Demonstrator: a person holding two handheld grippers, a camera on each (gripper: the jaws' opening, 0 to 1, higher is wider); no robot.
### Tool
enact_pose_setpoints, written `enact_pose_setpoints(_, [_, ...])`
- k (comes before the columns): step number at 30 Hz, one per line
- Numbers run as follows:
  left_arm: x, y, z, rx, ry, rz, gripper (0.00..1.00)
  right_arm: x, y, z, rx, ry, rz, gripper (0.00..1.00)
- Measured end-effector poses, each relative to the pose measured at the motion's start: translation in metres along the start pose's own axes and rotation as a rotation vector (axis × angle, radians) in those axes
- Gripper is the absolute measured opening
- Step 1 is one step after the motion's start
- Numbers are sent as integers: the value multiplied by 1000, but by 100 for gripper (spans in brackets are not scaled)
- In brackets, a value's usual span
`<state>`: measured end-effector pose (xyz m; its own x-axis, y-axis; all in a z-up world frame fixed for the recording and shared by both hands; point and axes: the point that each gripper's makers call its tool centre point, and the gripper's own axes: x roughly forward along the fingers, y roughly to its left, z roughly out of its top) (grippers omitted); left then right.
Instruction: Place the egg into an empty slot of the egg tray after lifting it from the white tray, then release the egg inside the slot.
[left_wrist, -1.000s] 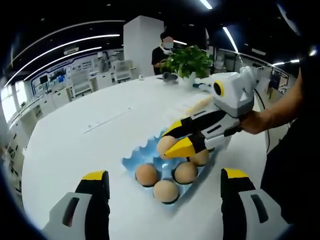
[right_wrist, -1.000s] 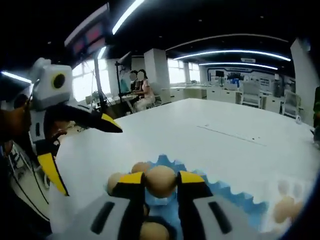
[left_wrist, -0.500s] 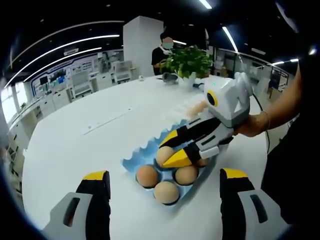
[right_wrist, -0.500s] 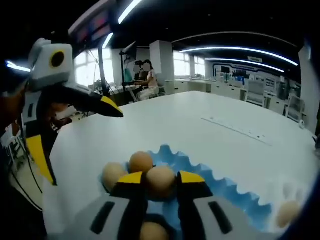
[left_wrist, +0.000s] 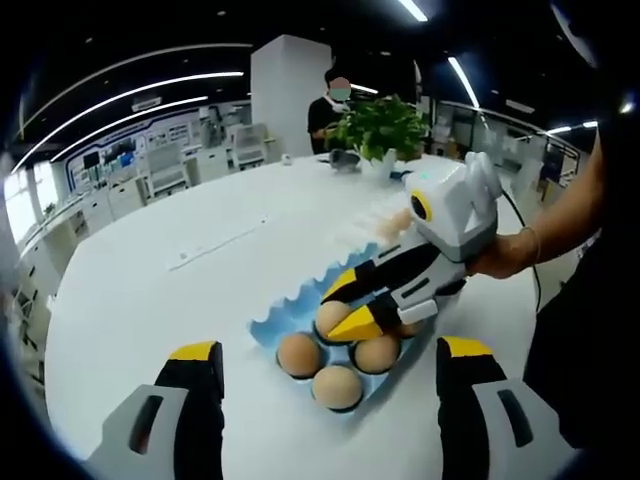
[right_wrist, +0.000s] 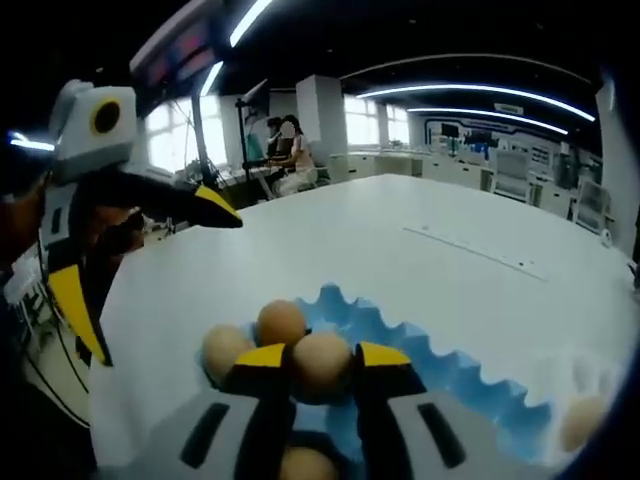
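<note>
In the left gripper view my right gripper (left_wrist: 345, 308) reaches in from the right, shut on a tan egg (left_wrist: 330, 316) that sits low over a slot of the blue egg tray (left_wrist: 285, 305). Three more eggs (left_wrist: 337, 385) lie in the tray's near slots. My left gripper (left_wrist: 328, 350) is held wide open in front of the tray with nothing between its jaws. In the right gripper view the egg (right_wrist: 322, 358) is clamped between the yellow tips of my right gripper (right_wrist: 322, 362), over the egg tray (right_wrist: 450, 375). The open left gripper (right_wrist: 165, 290) hangs at the left.
A white tray (left_wrist: 385, 222) with eggs lies past the blue tray, and shows blurred as the white tray (right_wrist: 580, 420) at lower right. A potted plant (left_wrist: 378, 125) stands at the table's far edge, with people behind. A person's hand (left_wrist: 505, 255) holds the right gripper.
The right gripper has come down and nearer with the egg, from above the blue tray to the level of its slots. The left gripper has stayed open in place.
</note>
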<state>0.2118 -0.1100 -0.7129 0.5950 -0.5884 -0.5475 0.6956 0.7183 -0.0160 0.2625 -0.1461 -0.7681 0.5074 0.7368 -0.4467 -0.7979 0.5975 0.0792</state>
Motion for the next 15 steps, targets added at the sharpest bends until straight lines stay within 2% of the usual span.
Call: enact_pose_setpoints(15, [3, 0, 1, 7, 4, -8, 89, 3, -2, -1, 0, 3, 5, 25])
